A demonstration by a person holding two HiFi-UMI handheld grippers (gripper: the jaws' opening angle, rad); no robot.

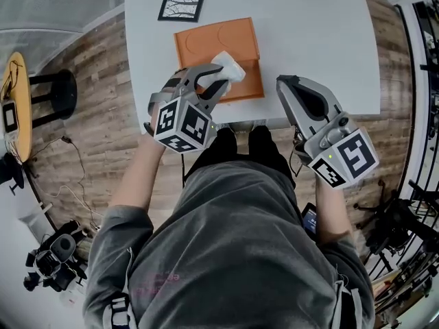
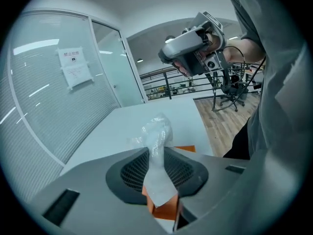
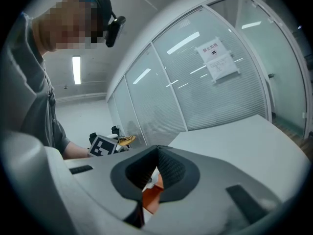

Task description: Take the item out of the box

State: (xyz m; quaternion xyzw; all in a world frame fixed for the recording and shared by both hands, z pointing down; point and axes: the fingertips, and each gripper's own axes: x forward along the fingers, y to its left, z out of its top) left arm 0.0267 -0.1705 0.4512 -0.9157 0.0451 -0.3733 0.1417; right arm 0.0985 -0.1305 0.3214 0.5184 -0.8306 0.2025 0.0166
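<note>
Left claw [image 1: 218, 82] grips a white plastic packet [image 1: 228, 66], tilted down over the orange box [image 1: 206, 43] on the tabletop [image 1: 309, 33]; right claw [image 1: 283, 82], closed and empty, hovers at 3 o'clock.

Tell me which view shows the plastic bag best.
Left gripper view: the plastic bag sits centre frame, pinched between the jaws. Head view shows it small over the orange box; right gripper view, just a sliver.

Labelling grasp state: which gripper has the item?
The left gripper: its fingers clamp the white plastic-wrapped item; the right gripper holds nothing.
</note>
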